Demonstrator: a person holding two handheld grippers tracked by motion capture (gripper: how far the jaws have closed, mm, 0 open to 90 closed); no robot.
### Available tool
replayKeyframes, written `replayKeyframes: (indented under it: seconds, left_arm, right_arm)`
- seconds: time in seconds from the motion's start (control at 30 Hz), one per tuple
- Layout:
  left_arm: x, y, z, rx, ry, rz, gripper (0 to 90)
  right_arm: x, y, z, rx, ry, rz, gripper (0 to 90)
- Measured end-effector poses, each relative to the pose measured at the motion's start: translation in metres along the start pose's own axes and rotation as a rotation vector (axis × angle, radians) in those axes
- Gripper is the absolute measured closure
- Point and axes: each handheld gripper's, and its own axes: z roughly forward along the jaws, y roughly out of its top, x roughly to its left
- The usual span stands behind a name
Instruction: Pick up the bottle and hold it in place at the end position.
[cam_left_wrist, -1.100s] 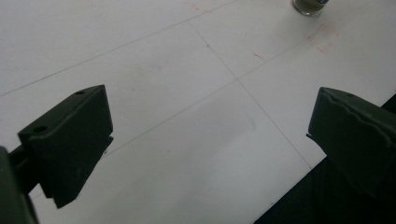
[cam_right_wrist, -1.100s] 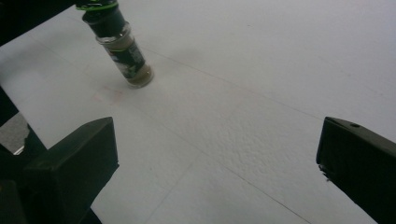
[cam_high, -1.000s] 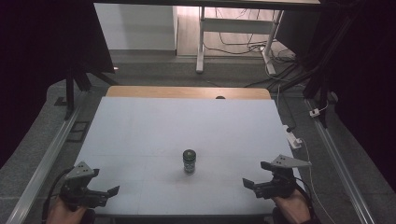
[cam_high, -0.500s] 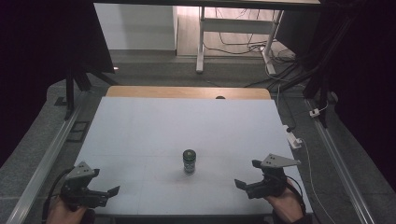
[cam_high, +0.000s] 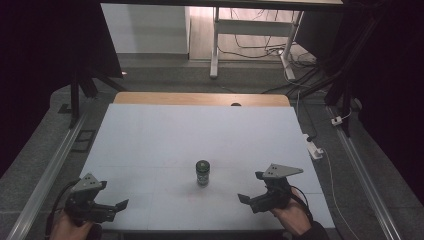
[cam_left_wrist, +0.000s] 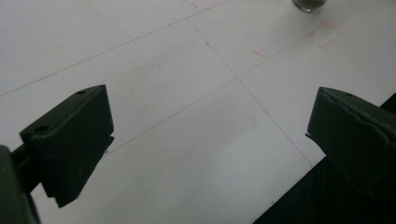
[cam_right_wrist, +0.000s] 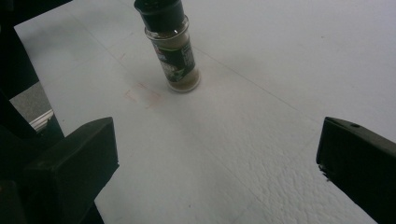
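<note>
Upright, a cylindrical glass spice jar (cam_right_wrist: 171, 49), black-capped, on matte table (cam_right_wrist: 280, 60)

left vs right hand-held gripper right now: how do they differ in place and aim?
The right hand-held gripper sits nearer the spice jar than the left hand-held gripper, which lies by the table's near left corner. In the right gripper view the jar stands ahead, left of centre; the left gripper view catches only its base at the top edge. Both are open and hold nothing.

Spice jar (cam_high: 202, 172) upright on the desk (cam_high: 200, 130), low centre of the high view. Left gripper (cam_high: 107, 209) at lower left, right gripper (cam_high: 251, 189) at lower right, both apart from the jar.
</note>
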Motion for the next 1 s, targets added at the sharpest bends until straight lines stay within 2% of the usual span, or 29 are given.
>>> replayKeyframes:
  seconds: [0.27, 0.47, 0.67, 0.83, 1.0]
  left_arm:
    - [0.0, 0.0, 0.0, 0.0, 0.001, 0.001, 1.6]
    - [-0.001, 0.0, 0.0, 0.0, 0.003, 0.004, 1.6]
    - [-0.002, 0.0, 0.001, 0.007, 0.01, 0.02, 1.6]
    - [-0.002, 0.0, 0.001, 0.006, 0.01, 0.018, 1.6]
    - [-0.002, 0.0, 0.001, 0.007, 0.009, 0.018, 1.6]
  right_arm:
    - [0.003, 0.006, 0.013, 0.007, 0.012, 0.002, 0.0]
    - [0.006, 0.01, 0.027, 0.029, 0.006, -0.037, 0.0]
    - [0.008, 0.016, 0.042, 0.06, 0.026, -0.078, 0.0]
    - [0.011, 0.021, 0.053, 0.063, 0.036, -0.106, 0.0]
    - [0.013, 0.023, 0.063, 0.075, 0.055, -0.099, 0.0]
